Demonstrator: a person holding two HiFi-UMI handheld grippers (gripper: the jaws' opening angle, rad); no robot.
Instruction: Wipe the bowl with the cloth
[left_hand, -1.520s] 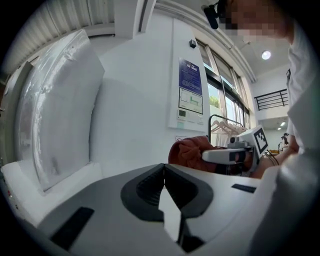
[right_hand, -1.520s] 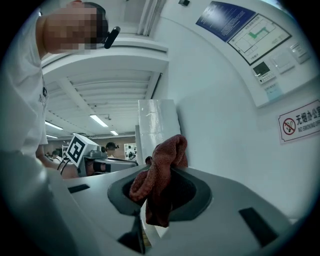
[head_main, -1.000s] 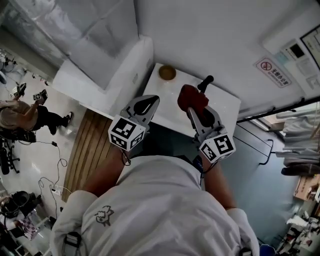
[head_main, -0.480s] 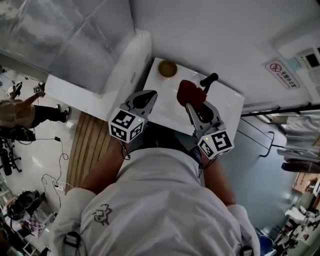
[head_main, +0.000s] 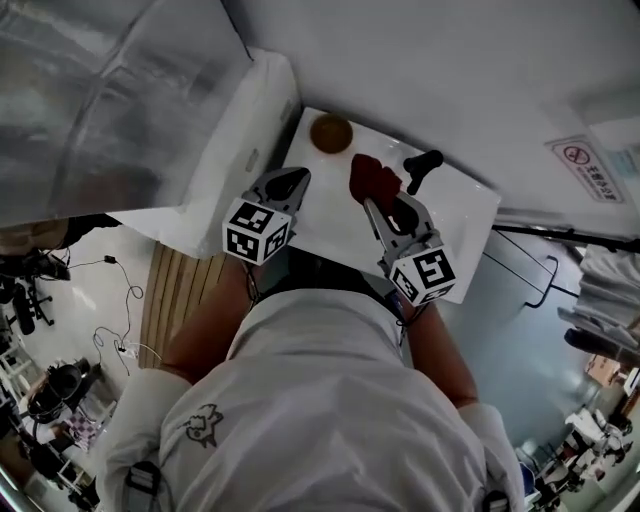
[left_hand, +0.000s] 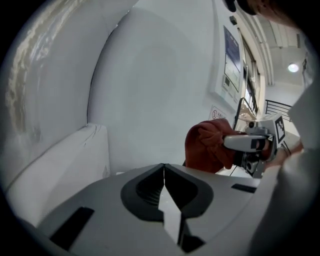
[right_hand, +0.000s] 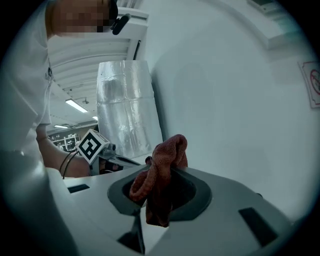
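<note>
Holding now: the right gripper (right_hand: 161, 176) is clenched on a rust-red terry cloth (right_hand: 167, 155), which bunches above the jaws and hangs below them. The left gripper (left_hand: 164, 170) has its jaws pressed together with nothing between them.
Bowl: a small round brown bowl (head_main: 331, 133) stands on the white tabletop (head_main: 330, 228) near the far left corner. It is beyond both grippers and touched by neither.
Step in hand: probably carrying the cloth across to the bowl; wiping has not begun.
Doing it well: lower the bunched end of the cloth into the bowl, not the bare jaw tips, and sweep round the inner wall with light pressure. The bowl looks light and could skate, so the idle left gripper would do well to brace its rim or outer side first. Only a small fold is pinched, so the hold should stay firm against dragging.
Edges: the bowl sits close to the back wall and the table's left edge, where a tall white padded block (head_main: 243, 150) stands alongside. A push to the left or backward has little margin.
Open room: bare tabletop lies between the grippers and the bowl, giving a clear approach from the near side.
Obstacle: a black knobbed handle (head_main: 422, 165) rises just right of the cloth; I cannot tell what it belongs to. Keep the right gripper's swing clear of it.
</note>
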